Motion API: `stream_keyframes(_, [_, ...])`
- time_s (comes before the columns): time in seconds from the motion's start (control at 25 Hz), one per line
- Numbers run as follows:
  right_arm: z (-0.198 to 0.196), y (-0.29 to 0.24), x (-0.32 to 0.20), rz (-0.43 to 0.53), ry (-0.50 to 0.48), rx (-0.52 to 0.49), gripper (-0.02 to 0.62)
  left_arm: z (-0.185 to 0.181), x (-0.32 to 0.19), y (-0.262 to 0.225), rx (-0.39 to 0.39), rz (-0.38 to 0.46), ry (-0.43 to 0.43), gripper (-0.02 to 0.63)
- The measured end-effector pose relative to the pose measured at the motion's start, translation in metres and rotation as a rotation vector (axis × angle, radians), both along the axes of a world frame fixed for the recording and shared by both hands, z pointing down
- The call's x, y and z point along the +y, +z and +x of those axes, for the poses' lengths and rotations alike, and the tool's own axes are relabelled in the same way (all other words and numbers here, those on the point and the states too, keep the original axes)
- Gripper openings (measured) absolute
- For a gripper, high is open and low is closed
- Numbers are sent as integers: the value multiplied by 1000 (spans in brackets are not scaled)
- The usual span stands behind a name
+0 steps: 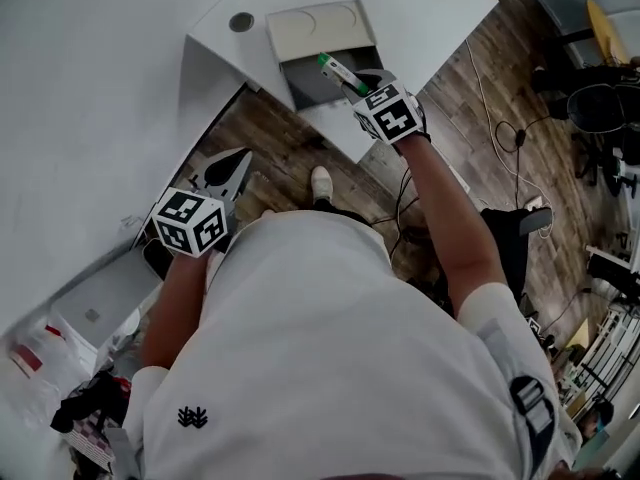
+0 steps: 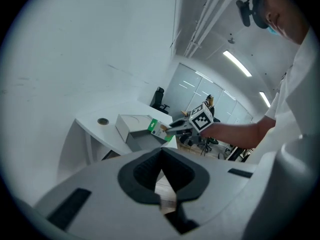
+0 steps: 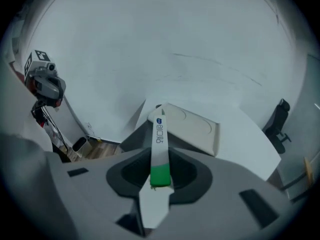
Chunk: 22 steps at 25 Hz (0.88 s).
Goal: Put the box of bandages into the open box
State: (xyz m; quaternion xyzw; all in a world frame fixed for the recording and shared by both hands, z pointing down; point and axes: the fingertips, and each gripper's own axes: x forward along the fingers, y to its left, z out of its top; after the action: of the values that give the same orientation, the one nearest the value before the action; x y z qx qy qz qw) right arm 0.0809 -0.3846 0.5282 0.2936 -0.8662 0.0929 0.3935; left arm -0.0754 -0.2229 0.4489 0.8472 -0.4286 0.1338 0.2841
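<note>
The box of bandages (image 1: 338, 71), a flat white pack with a green end, is held edge-on in my right gripper (image 1: 352, 81), which is shut on its green end (image 3: 160, 176). It hangs just above the open box (image 1: 312, 86), a grey-lined case with a pale lid (image 1: 320, 28) folded back on the white table (image 1: 440, 8). In the left gripper view the pack (image 2: 157, 128) is at the open box's (image 2: 131, 129) near edge. My left gripper (image 1: 228, 171) hangs low by the table's side, over the floor. Its jaws meet and hold nothing (image 2: 161, 154).
A round cable hole (image 1: 241, 22) lies in the table left of the open box. Below are wood floor, cables (image 1: 500, 133) and the person's shoe (image 1: 320, 180). Office chairs (image 3: 280, 119) stand beyond the table. Bags and clutter (image 1: 60, 368) are at the lower left.
</note>
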Motion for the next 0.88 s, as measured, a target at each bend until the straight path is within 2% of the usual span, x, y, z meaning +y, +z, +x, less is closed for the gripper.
stream_keyframes(0.2, [-17, 26, -16, 23, -165, 82, 95, 4, -10, -4, -22, -7, -36, 4])
stream_keyframes(0.32, [-20, 43, -22, 16, -218, 103, 95, 3, -15, -4, -27, -16, -72, 5])
stream_keyframes(0.68, [-25, 71, -30, -14, -264, 124, 101, 1, -16, -3, -38, -34, -120, 5])
stream_keyframes(0.88, [-25, 74, -30, -35, -254, 110, 143, -1, -17, -3, -44, -39, -119, 5])
